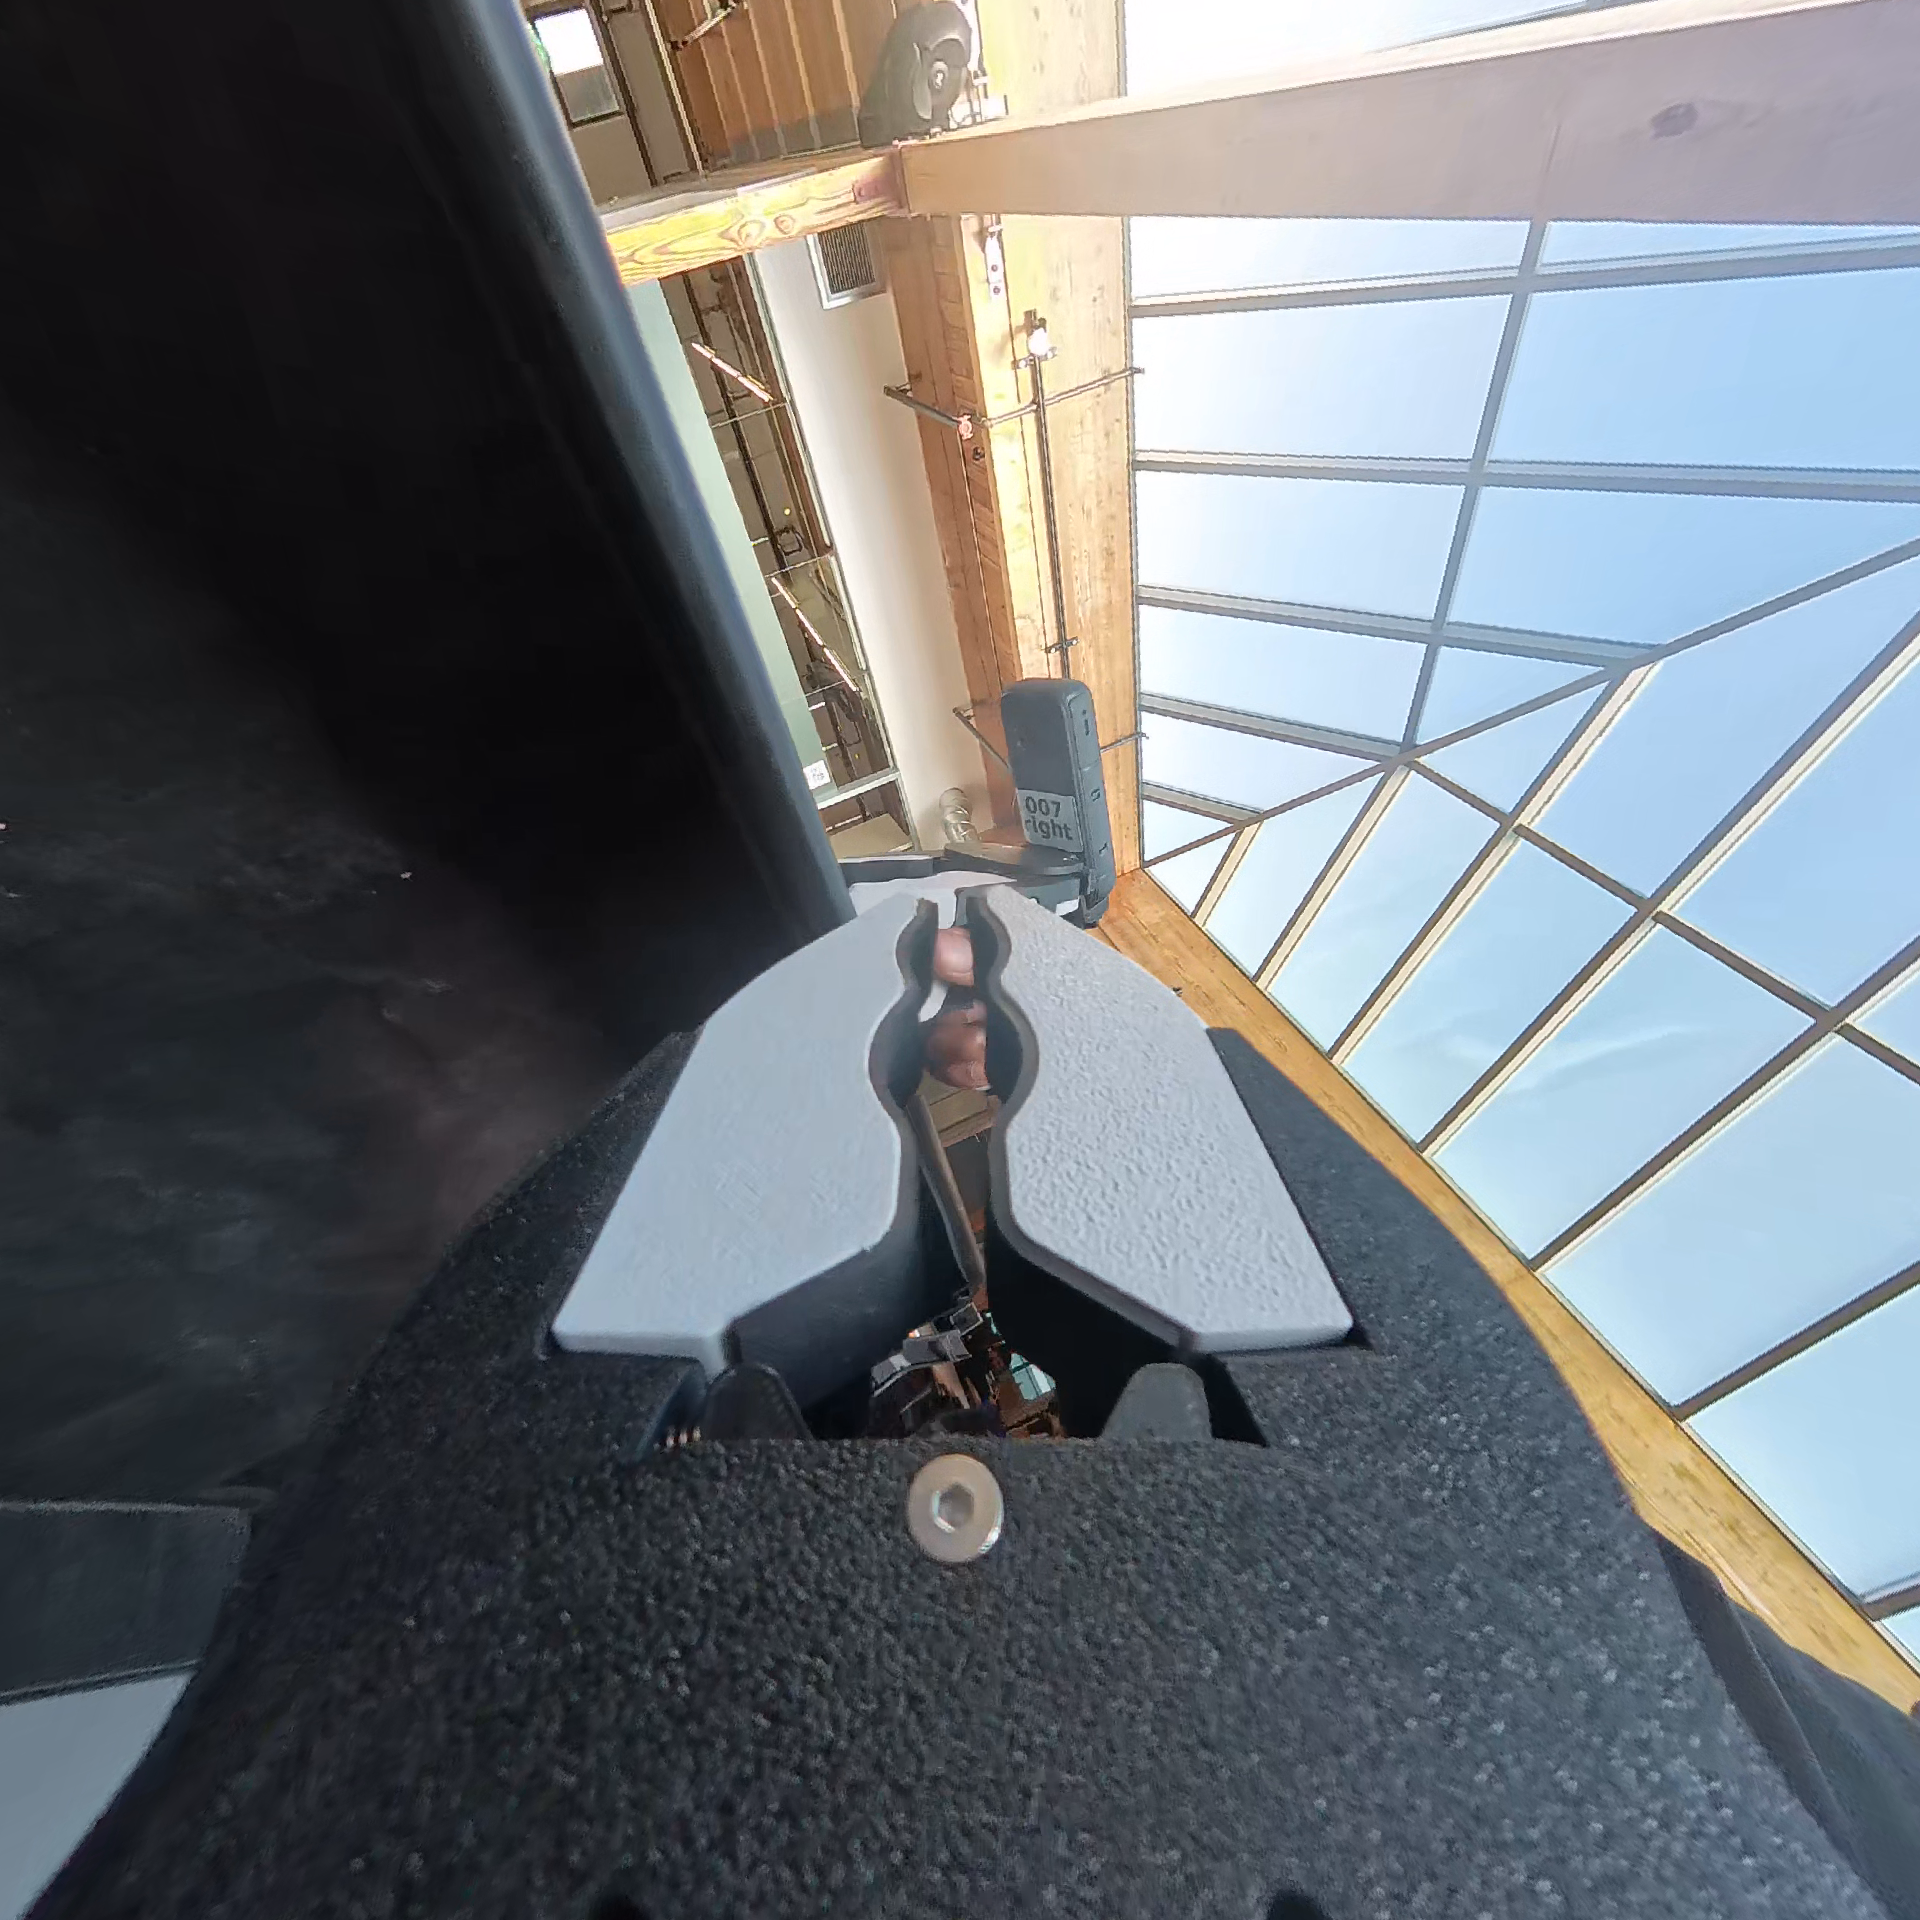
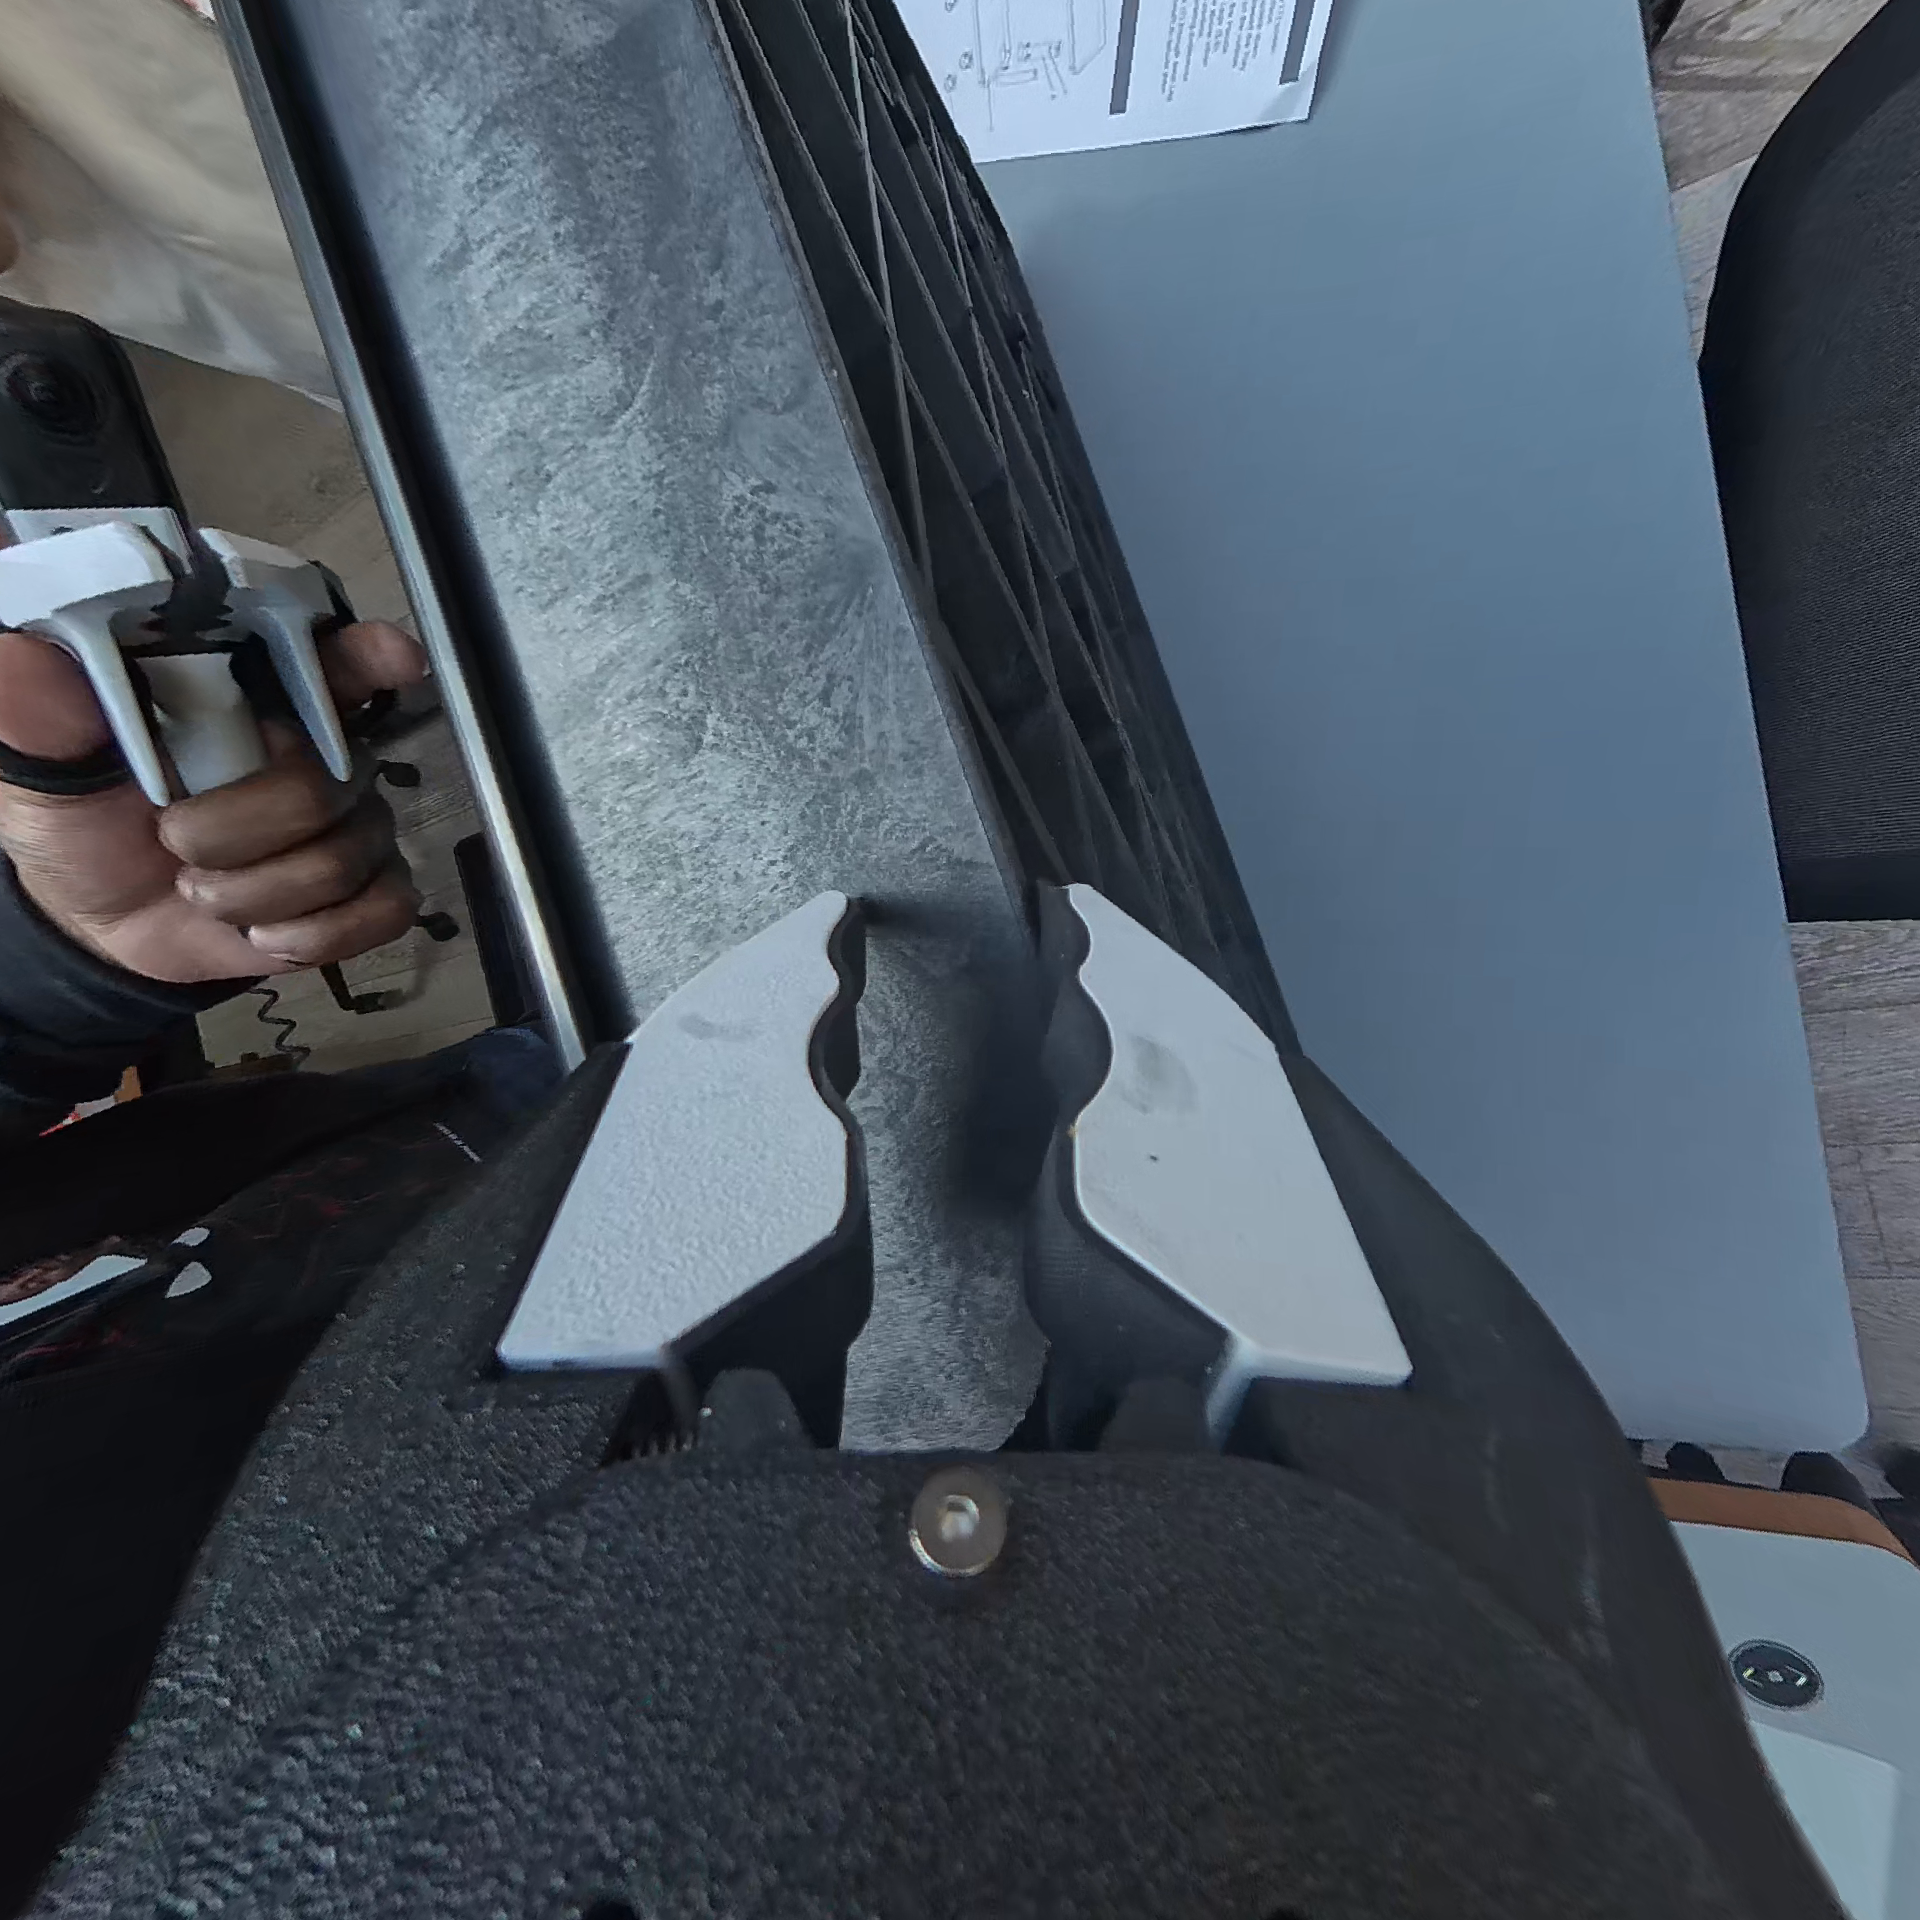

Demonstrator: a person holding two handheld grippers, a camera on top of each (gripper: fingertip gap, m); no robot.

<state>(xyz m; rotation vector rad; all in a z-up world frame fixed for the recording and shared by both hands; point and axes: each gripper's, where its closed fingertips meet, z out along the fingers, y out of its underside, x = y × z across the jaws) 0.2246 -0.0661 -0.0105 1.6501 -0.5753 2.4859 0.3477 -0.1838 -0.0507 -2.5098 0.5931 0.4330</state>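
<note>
Gripping the edge of a mottled grey panel, your right hand-held gripper has its jaws spread around the panel's thickness, one finger on each face. Just right of the panel runs a black ribbed frame, then a smooth grey desk with a printed sheet at its far end. Your left hand-held gripper points up toward a skylight, its jaws nearly closed with nothing visibly between them, beside a dark panel. Your hand holds its handle at far left.
</note>
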